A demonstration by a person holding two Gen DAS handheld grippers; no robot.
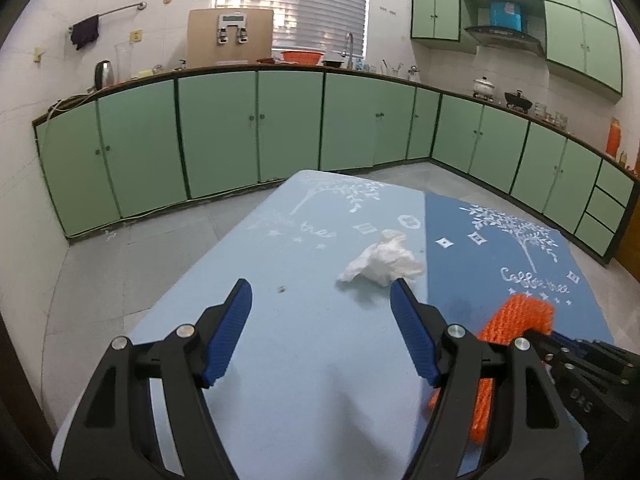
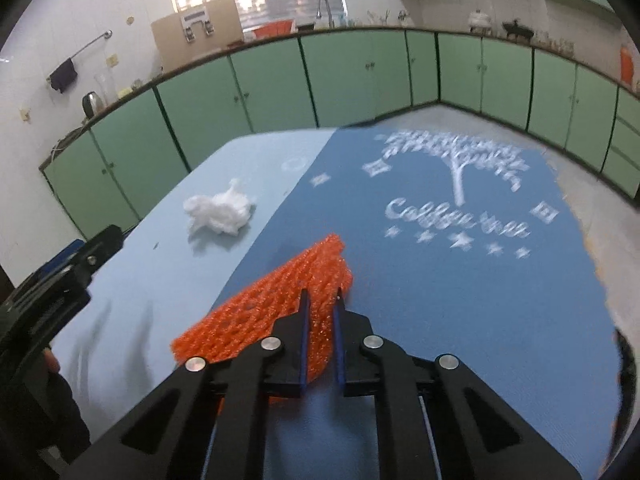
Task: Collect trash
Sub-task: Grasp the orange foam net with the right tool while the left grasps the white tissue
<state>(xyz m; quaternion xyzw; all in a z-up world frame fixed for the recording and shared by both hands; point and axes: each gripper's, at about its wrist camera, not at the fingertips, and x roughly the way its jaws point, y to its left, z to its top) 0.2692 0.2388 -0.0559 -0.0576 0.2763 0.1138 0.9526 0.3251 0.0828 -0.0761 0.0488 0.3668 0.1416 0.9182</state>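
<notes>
A crumpled white tissue (image 1: 384, 260) (image 2: 220, 212) lies on the light blue mat (image 1: 280, 340), close to the seam with the dark blue mat (image 2: 460, 300). My left gripper (image 1: 320, 286) hovers open over the light blue mat, nothing between its fingers. The tissue sits just beyond its right fingertip. An orange foam net sleeve (image 2: 260, 312) (image 1: 516, 320) lies across the seam nearer to me. My right gripper (image 2: 322, 294) is shut on the net's right end, with the mesh pinched between the blue pads.
The two mats cover a table that stands in a kitchen. Green base cabinets (image 1: 220, 132) run along the far wall and the right side, with grey floor (image 1: 120, 260) between them and the table. The table's left edge (image 1: 180, 280) drops to the floor.
</notes>
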